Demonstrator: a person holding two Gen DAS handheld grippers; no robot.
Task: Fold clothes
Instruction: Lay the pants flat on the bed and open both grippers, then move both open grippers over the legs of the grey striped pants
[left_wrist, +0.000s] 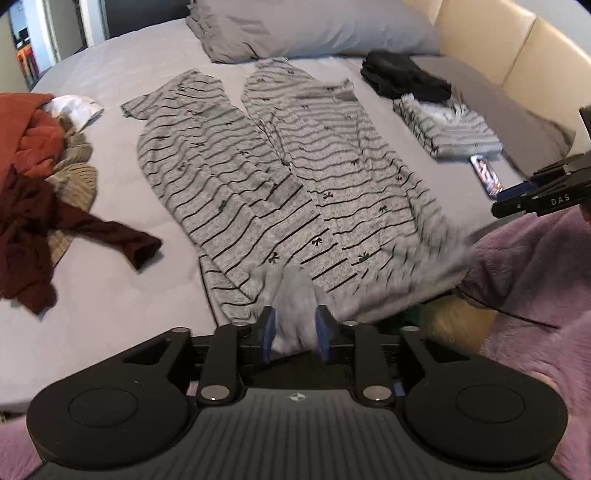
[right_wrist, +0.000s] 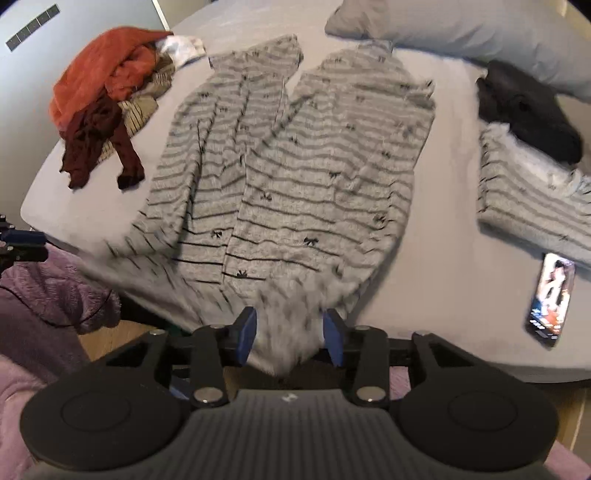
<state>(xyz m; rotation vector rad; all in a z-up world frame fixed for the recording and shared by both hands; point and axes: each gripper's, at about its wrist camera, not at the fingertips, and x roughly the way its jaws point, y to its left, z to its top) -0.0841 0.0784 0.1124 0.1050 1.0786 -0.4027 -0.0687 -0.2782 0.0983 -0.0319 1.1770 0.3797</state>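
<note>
Left wrist view: the left gripper (left_wrist: 295, 334) is pinching the near hem of the striped pajama pants (left_wrist: 266, 177), its blue pads (left_wrist: 269, 332) pressing a bunched fold. The right gripper (right_wrist: 290, 338) is clamping the same knit fabric, which is lying flat on the bed (left_wrist: 110, 302). Only the right view is showing the whole phone (right_wrist: 551, 299); both are catching the folded striped top (right_wrist: 532, 210) and rumpled clothes pile (left_wrist: 37, 177).

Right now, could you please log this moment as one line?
left gripper: shut on grey striped pyjama trousers | right gripper: same | trousers flat on bed
</note>
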